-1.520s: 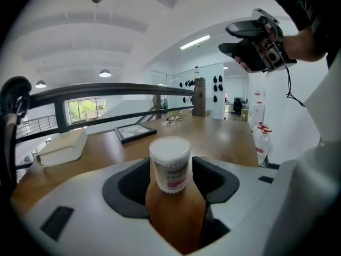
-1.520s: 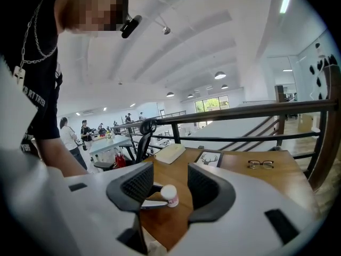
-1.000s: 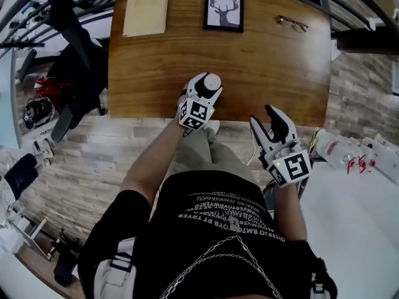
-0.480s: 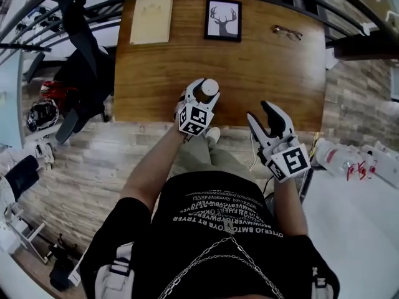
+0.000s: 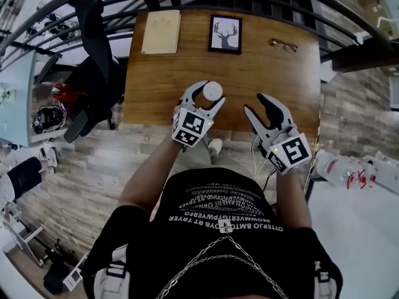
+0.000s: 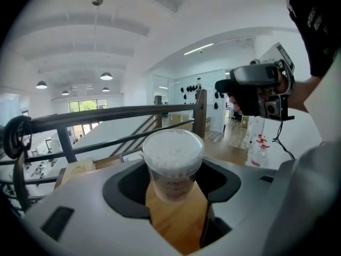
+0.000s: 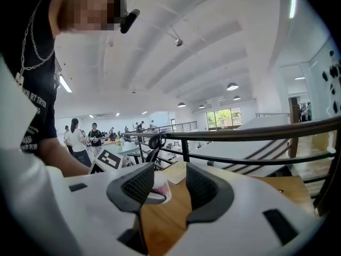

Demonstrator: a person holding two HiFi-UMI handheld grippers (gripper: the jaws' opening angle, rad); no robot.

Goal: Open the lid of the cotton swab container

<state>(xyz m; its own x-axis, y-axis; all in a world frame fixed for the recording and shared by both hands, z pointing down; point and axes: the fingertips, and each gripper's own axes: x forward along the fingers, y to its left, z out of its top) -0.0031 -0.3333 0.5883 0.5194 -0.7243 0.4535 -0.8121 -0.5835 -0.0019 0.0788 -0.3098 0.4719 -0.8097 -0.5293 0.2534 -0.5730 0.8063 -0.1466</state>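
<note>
Clamping the cotton swab container (image 6: 171,164) upright between the two jaws of the left gripper (image 5: 204,99), pressing on its clear wall low down and leaving the lid (image 6: 173,143) free above the pads, presumably so that the other tool can get at the rim. Holding it in the air over the near edge of the wooden table (image 5: 162,73), resting on nothing, at the left of the scene. Showing white swab heads (image 6: 171,149) packed under the top and seeming still capped, so judging the opening itself as not yet begun. Hovering the right gripper (image 5: 257,104) just to the right of the container, apart from it; having just been closing its jaws a little, yet leaving them parted with nothing between the pads, only the container showing beyond the left jaw. Probably needing next to bring those jaws onto the lid's edge while bracing the body firmly, since a light plastic tub could twist or slip. Leaving the framed deer picture (image 5: 225,33), the spectacles (image 5: 283,43) and the pale booklet (image 5: 161,32) untouched at the far side of the table
</note>
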